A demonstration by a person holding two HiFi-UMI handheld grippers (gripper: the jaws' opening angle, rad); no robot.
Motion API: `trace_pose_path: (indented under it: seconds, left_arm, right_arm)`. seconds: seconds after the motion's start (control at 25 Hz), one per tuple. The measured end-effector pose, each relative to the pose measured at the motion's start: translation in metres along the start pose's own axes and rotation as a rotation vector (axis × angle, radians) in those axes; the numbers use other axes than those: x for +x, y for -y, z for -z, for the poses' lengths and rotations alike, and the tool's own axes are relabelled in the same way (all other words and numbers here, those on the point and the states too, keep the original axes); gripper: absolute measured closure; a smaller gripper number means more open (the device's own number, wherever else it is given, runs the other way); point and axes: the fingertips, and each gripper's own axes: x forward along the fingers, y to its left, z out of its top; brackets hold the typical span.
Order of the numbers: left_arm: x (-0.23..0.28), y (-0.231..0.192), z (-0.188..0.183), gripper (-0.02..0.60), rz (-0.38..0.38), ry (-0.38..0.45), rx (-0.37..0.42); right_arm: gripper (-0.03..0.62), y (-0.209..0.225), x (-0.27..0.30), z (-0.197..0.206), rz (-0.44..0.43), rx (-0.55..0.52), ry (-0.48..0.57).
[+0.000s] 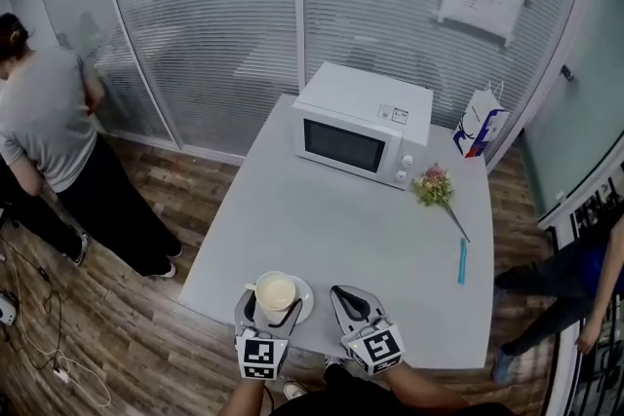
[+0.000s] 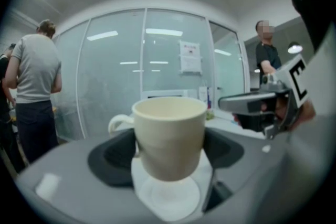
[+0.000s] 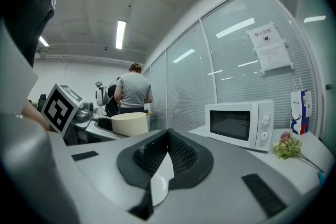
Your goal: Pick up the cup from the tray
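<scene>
A cream cup (image 1: 275,291) with a handle stands over a small white saucer (image 1: 303,300) at the table's near edge. My left gripper (image 1: 273,301) is shut on the cup, one dark pad (image 2: 111,158) pressed to each side. In the left gripper view the cup (image 2: 169,136) fills the middle, with the saucer (image 2: 170,195) right under its base; whether they touch I cannot tell. My right gripper (image 1: 350,300) sits just right of the saucer, its jaws (image 3: 167,139) shut together on nothing. The cup (image 3: 129,123) shows to its left.
A white microwave (image 1: 363,124) stands at the back of the grey table (image 1: 341,219). A flower sprig (image 1: 435,185), a blue pen (image 1: 462,261) and a paper bag (image 1: 480,124) lie on the right side. One person (image 1: 49,132) stands at the left, another (image 1: 585,278) at the right.
</scene>
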Motion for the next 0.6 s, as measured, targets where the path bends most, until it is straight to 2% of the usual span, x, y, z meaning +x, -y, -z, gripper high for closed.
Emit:
trace_pose_path:
  seconds: [0.28,0.6]
  left_arm:
    - [-0.017,-0.013,-0.037,0.179,-0.005,0.070,0.024]
    - [-0.030,-0.021,-0.062,0.179,-0.002,0.126,0.046]
  right_arm:
    - [0.589,-0.003,0.006,-0.048,0.023,-0.027,0.109]
    - [0.589,-0.010,0.010,-0.088,0.031,-0.043,0.193]
